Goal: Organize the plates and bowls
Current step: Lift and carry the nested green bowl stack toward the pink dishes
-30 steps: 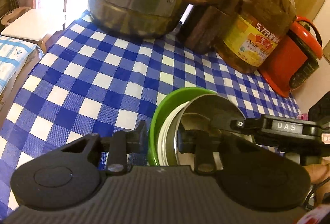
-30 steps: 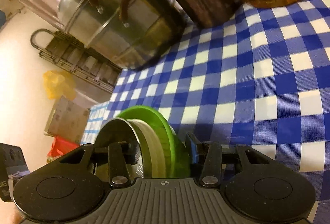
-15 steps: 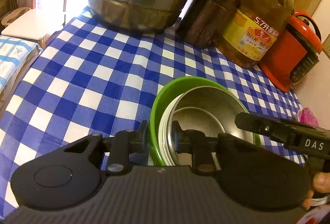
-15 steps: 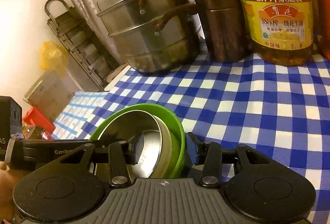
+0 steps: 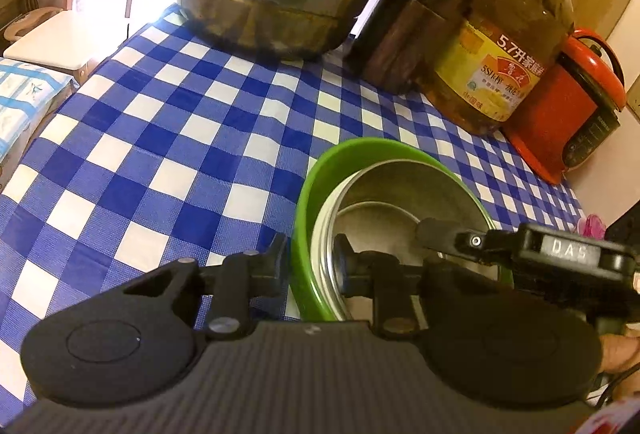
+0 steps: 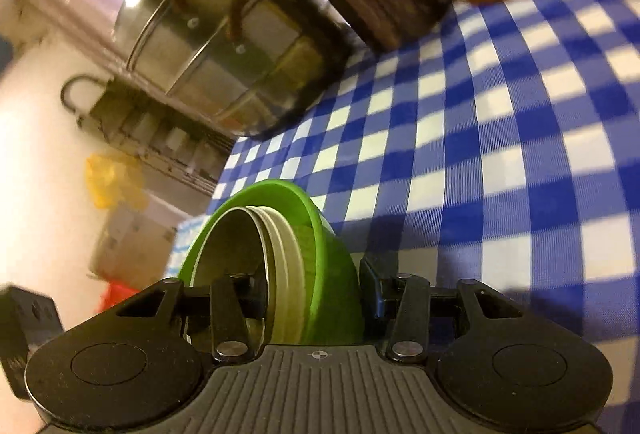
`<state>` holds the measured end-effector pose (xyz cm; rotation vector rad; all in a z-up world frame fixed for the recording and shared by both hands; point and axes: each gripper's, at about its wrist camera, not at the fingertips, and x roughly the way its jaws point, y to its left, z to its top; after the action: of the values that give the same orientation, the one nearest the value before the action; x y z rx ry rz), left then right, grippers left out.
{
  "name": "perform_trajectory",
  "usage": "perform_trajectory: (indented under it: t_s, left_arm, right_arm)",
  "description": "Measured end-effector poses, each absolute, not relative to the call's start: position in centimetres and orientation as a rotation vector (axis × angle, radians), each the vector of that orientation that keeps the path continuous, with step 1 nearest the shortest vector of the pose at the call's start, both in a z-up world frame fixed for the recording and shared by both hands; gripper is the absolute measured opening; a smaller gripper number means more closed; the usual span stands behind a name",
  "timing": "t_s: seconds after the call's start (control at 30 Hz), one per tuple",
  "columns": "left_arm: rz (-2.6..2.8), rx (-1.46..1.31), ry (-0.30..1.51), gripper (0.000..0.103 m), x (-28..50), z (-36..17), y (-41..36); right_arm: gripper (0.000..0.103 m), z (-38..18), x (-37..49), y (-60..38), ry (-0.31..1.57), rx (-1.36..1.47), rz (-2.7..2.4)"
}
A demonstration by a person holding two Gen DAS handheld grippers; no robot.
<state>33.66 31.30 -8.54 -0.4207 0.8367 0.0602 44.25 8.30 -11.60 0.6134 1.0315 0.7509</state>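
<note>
A stack of nested bowls sits low in both views: a green bowl [image 5: 316, 186] [image 6: 320, 218] outermost, a cream bowl [image 5: 324, 234] [image 6: 284, 242] inside it, and a steel bowl [image 5: 400, 194] [image 6: 236, 238] innermost. My left gripper [image 5: 312, 266] is shut on the stack's near rim, one finger outside the green wall and one inside the steel bowl. My right gripper [image 6: 312, 290] is shut on the opposite rim in the same way. It also shows in the left wrist view [image 5: 520, 254], its finger reaching into the steel bowl. I cannot tell whether the stack rests on the cloth.
A blue-and-white checked tablecloth [image 5: 160, 154] covers the table. Along the back stand a steel steamer pot [image 5: 272, 2], a dark brown canister [image 5: 408, 42], a large oil bottle [image 5: 508, 54] and a red rice cooker [image 5: 568, 106]. The table's left edge drops to a white stool [image 5: 52, 38].
The right wrist view has swung from a level look half a second ago to a tilted, blurred one. Both grippers stay clamped on the bowl stack; the left view has barely shifted.
</note>
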Motion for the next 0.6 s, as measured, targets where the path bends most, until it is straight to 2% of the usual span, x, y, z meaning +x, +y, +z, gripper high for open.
perform_trajectory:
  t_s: [0.13,0.23,0.37,0.43,0.6]
  left_arm:
    - [0.064,-0.416,0.844,0.021,33.8,-8.3,31.2]
    - [0.06,-0.423,0.837,0.021,33.9,-8.2,31.3]
    - [0.054,-0.427,0.836,0.022,33.8,-8.0,31.6]
    - [0.046,-0.422,0.839,0.026,33.9,-8.0,31.6]
    - [0.043,-0.431,0.835,0.026,34.0,-8.2,31.6]
  right_arm:
    - [0.041,-11.0,44.9,8.8,1.069,0.583,0.728]
    - [0.042,-10.2,45.0,9.4,1.049,0.497,0.752]
    - [0.042,-10.7,46.2,9.0,1.067,0.553,0.79]
    - [0.043,-11.4,46.9,8.6,1.109,0.616,0.794]
    - [0.04,-11.3,47.1,9.4,1.135,0.587,0.774]
